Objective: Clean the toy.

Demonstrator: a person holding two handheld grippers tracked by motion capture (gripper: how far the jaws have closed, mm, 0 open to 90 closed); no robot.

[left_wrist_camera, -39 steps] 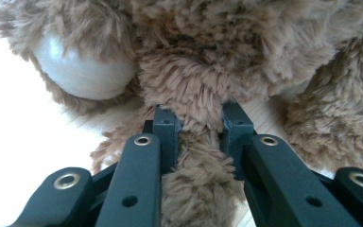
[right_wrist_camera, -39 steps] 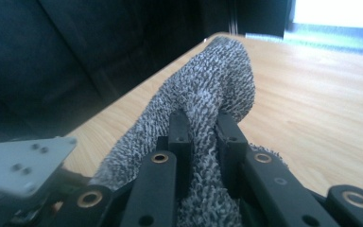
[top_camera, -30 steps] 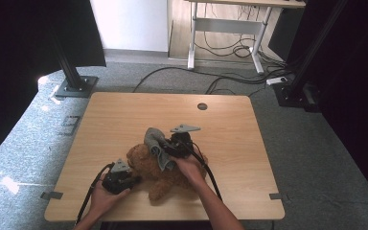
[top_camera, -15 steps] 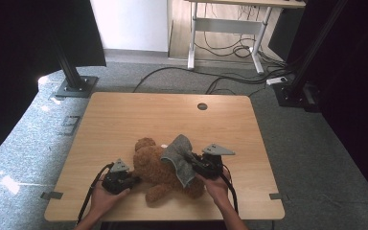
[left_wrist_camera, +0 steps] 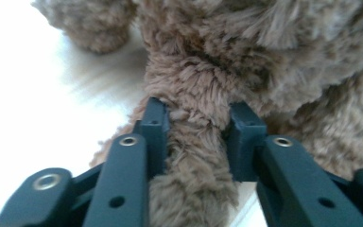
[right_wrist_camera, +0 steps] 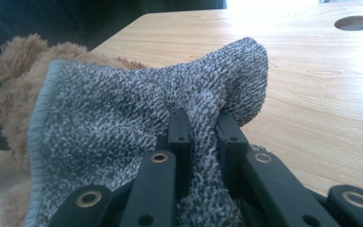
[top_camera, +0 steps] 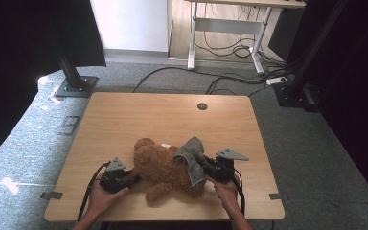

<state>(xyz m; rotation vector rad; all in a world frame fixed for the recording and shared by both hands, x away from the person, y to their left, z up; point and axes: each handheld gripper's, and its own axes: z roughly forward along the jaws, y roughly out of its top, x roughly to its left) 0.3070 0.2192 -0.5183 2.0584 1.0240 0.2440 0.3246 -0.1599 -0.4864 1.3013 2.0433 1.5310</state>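
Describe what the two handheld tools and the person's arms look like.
Both tools are black. The left tool and right tool each carry a grey three-cornered plate on top and trail a black cable toward the person. In the gripper views, the jaws are dark bars with round metal-ringed holes and blocky tips. The forearms are bare, no sleeves visible.

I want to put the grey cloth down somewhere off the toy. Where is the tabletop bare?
The wooden table is bare across its far half, between the brown plush teddy bear and the round cable hole. The near edge is crowded: the bear, the grey terry cloth, left gripper and right gripper.
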